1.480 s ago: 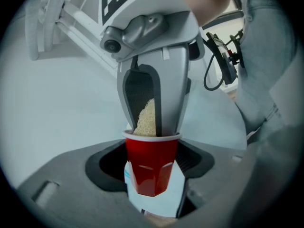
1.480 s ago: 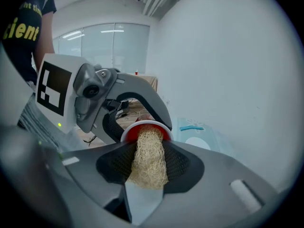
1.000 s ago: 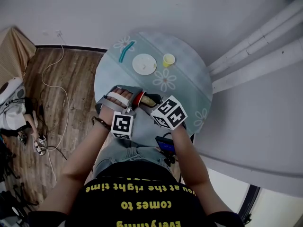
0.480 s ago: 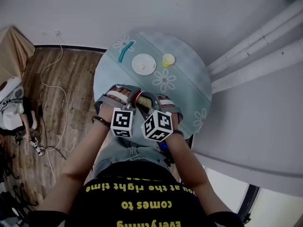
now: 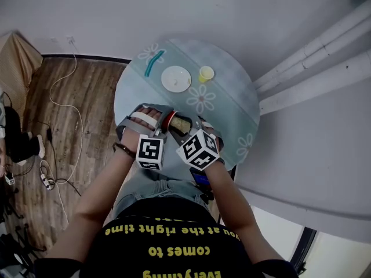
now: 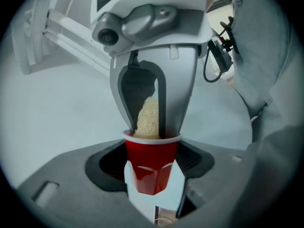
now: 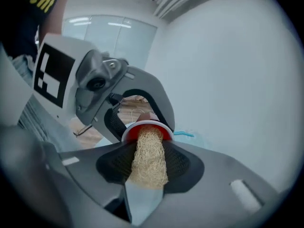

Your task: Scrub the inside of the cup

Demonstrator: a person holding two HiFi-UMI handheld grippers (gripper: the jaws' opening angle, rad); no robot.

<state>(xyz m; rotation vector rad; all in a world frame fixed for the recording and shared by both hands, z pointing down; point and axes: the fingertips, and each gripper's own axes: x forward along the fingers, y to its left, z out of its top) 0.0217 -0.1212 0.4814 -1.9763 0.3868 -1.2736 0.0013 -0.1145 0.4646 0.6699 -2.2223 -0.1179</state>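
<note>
A small red cup (image 6: 151, 167) with a white rim is clamped between the jaws of my left gripper (image 6: 153, 175), held above the near part of the round table. My right gripper (image 7: 147, 175) is shut on a tan loofah scrubber (image 7: 149, 160), whose far end is pushed into the cup's mouth (image 7: 147, 127). In the head view the cup (image 5: 168, 121) and scrubber (image 5: 181, 123) lie between the left gripper (image 5: 155, 123) and the right gripper (image 5: 186, 133), which face each other. The scrubber's tip inside the cup is hidden.
The round glass table (image 5: 232, 91) with flower prints carries a white plate (image 5: 176, 78), a yellow cup (image 5: 206, 73) and a teal stick (image 5: 153, 61) at its far side. White pipes (image 5: 313, 62) run along the wall at right. Cables (image 5: 61, 103) lie on the wooden floor at left.
The right gripper swung left toward the left gripper, then turned back slightly, with the scrubber staying in the cup. The left gripper barely moved.
</note>
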